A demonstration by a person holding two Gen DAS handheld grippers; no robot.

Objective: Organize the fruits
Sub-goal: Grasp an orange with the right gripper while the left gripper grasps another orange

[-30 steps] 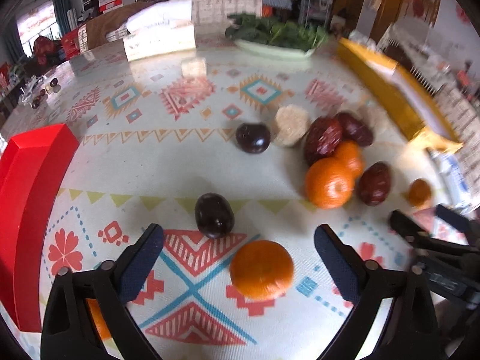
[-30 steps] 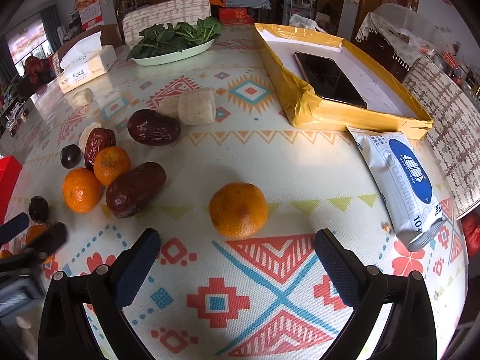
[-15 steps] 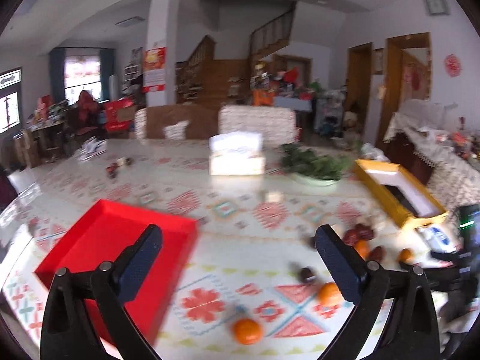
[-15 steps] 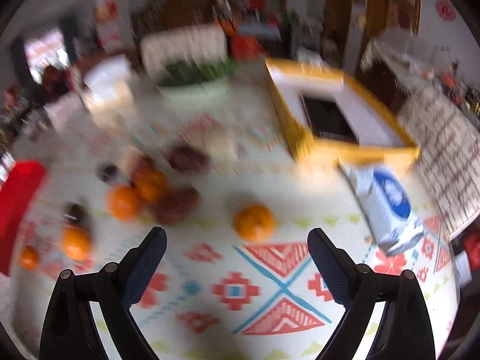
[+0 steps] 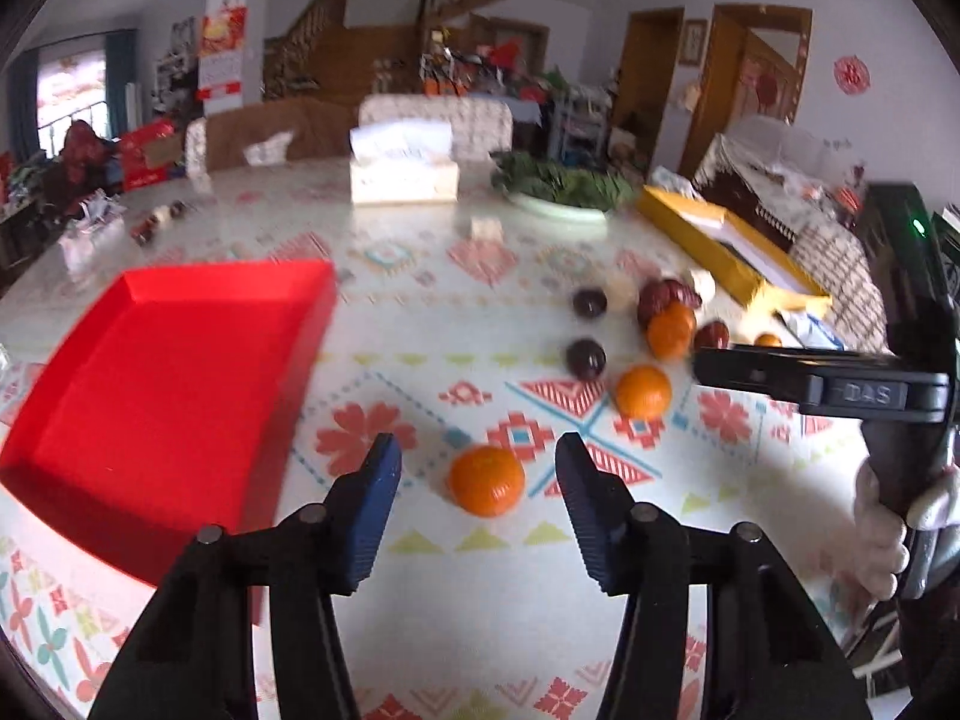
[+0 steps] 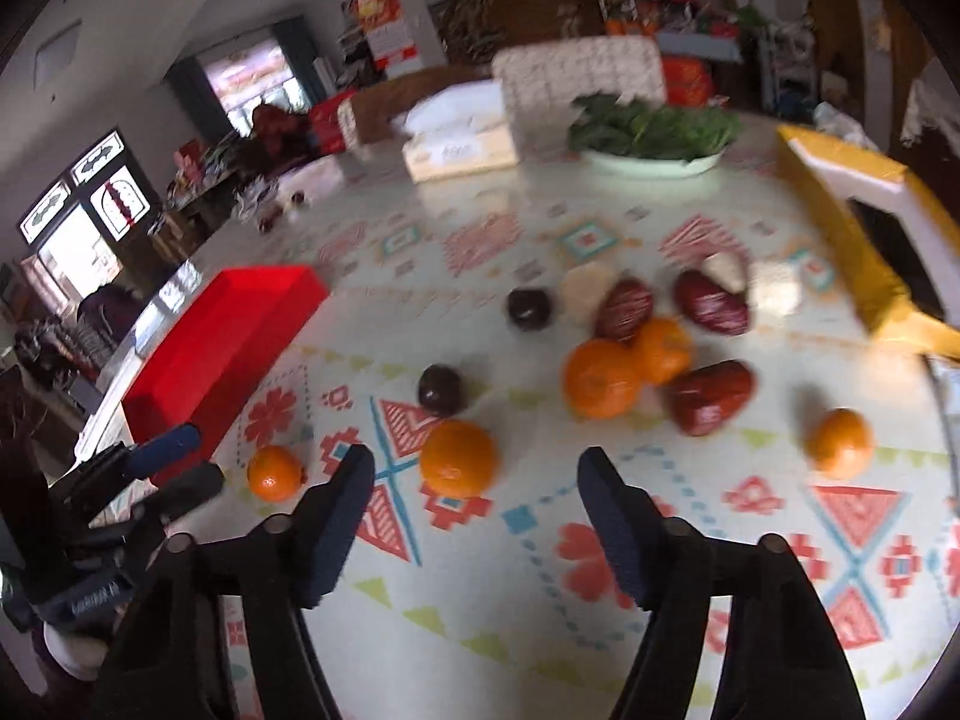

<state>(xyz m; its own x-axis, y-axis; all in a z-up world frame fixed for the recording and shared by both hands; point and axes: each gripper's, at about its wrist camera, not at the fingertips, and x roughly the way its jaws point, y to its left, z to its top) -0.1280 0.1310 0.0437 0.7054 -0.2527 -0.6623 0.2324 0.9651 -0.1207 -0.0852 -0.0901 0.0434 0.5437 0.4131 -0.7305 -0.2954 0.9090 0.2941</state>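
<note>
Patterned table (image 5: 420,588) strewn with fruit. Red tray (image 5: 156,384) at the left, nothing inside as far as visible. Far side: tissue box (image 5: 403,175), plate of greens (image 5: 561,189), yellow box (image 5: 723,246) at the right edge.

Near the left gripper (image 5: 477,471): one orange (image 5: 486,480), lying on the table in line with the gap between the open jaws, not touched. Nothing held. Beyond it, a second orange (image 5: 643,391) and a dark plum (image 5: 586,358); farther back another plum (image 5: 588,302), red dates and more oranges bunched together. Tray just left of the blue left fingertip (image 5: 372,498). Right-hand tool crossing the view at the right, in front of part of the cluster.

From the right wrist: right gripper (image 6: 474,489) with jaws wide apart, gripping nothing, above the cloth. Big orange (image 6: 458,457) just ahead between the fingertips, a plum (image 6: 441,389) right behind it. Small orange (image 6: 274,473) to the left, near the left tool's tips. Cluster of two oranges (image 6: 602,378) and dates (image 6: 711,396) ahead to the right; lone orange (image 6: 839,443) well apart at far right. Both views blurred.
</note>
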